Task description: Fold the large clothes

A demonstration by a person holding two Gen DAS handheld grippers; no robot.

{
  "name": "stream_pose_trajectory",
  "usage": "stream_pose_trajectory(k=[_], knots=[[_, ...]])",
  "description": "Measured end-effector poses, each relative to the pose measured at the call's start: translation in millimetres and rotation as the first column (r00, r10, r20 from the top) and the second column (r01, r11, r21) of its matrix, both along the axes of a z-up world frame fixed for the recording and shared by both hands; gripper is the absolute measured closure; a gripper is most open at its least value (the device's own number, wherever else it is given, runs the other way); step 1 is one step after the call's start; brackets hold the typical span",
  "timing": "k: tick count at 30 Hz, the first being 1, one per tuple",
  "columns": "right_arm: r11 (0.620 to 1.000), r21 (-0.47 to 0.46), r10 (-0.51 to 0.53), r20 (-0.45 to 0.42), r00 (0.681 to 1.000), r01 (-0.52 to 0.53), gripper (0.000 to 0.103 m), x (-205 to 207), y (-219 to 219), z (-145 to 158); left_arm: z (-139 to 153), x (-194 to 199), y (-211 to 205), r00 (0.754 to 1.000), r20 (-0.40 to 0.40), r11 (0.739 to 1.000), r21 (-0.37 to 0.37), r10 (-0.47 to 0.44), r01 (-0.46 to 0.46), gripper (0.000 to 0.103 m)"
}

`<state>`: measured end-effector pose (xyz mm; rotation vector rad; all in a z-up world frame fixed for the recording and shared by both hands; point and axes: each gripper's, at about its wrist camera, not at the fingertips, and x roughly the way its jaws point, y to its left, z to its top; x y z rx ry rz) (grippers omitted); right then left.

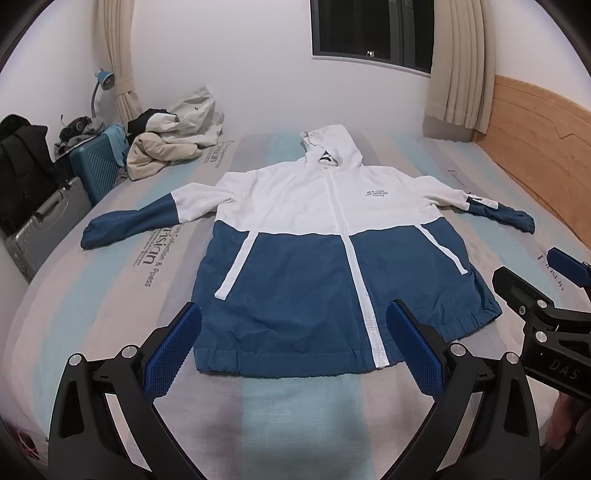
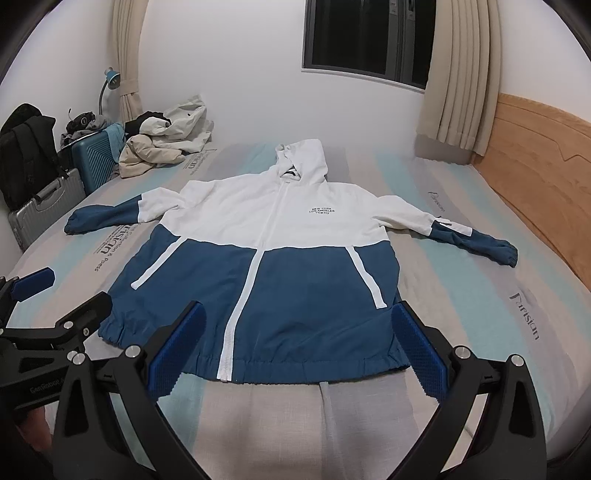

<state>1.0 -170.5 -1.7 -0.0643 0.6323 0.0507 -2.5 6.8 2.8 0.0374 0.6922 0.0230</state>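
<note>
Jacket (image 1: 295, 258), white above and blue below, lies spread flat and face up in the middle of the bed (image 1: 92, 332), zipped shut, hood (image 1: 332, 147) pointing to the far edge under the window (image 1: 373, 33) and hem along the near edge. Both sleeves stretch out sideways: the left sleeve (image 1: 125, 225) reaches toward the bed's left edge, the right sleeve (image 1: 495, 212) toward the wooden headboard (image 1: 535, 147) on the right. Small dark lettering sits on the white chest panel. The left gripper (image 1: 293, 350) hangs over the hem with its blue pads wide apart and nothing between them; whether it touches the cloth cannot be told. The right gripper (image 2: 299, 347) is likewise spread wide and empty, above the hem's right part, and shows at the right side of the left view. A heap of pale clothes (image 1: 177, 136) sits at the bed's far left corner, with suitcases (image 1: 48, 225) and a blue lamp (image 1: 105, 79) beside that edge.
</note>
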Motion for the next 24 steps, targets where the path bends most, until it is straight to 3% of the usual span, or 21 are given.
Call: stream_pose_trajectory(k=[24], knots=[[1.000,0.004,0.012,-0.005,1.000,-0.012,0.007,-1.0,6.6,0.4,0.2,-1.1,-0.6,1.000,0.006,1.000,-0.009,0.001,-0.001,0.006]])
